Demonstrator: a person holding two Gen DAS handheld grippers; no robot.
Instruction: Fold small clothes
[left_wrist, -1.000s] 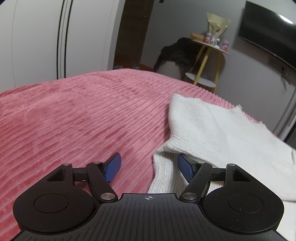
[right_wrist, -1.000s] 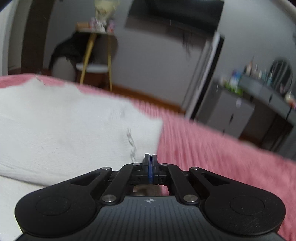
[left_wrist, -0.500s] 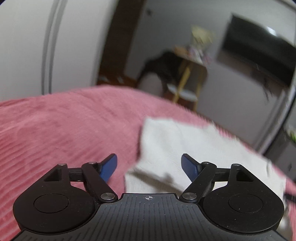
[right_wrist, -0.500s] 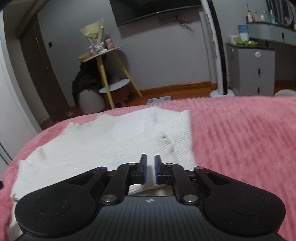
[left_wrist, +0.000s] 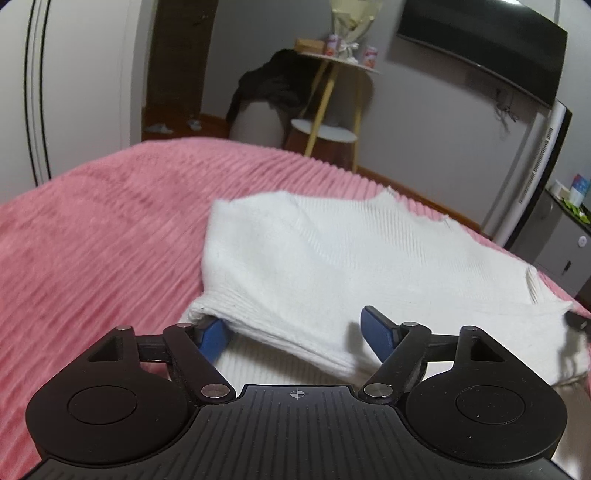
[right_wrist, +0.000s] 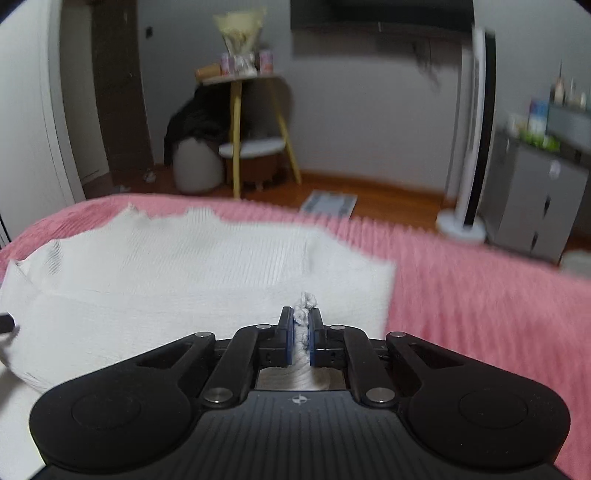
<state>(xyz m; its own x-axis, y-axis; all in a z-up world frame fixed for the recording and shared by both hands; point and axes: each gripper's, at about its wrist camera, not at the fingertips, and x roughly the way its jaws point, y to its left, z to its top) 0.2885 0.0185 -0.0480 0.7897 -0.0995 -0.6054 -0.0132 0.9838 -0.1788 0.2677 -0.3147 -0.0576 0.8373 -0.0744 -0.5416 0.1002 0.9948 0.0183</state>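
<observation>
Pink ribbed bedspread (left_wrist: 103, 229) is my work surface, and the white knit sweater (left_wrist: 332, 258) lies spread on it w/ one flap already doubled over itself, so I read this as mid-fold, next fold pending. The garment sits in front of both grippers, its far edge toward the room's back wall.

Left gripper (left_wrist: 293, 330) is low and nearly level over the near folded edge, jaws wide apart. Its left blue finger (left_wrist: 212, 334) is tucked under the sweater's rolled hem, the right one sits on top of the cloth further along. Looks to me like it's set to bite that hem but hasn't pinched anything yet.

Right gripper (right_wrist: 302, 325) is also low, pointing across the sweater toward the back wall, jaws closed on a small bunched tuft of the knit that pokes up between the pads. I'd guess that's the corner I lift for the fold; the left still needs its grip before both can carry evenly.
</observation>
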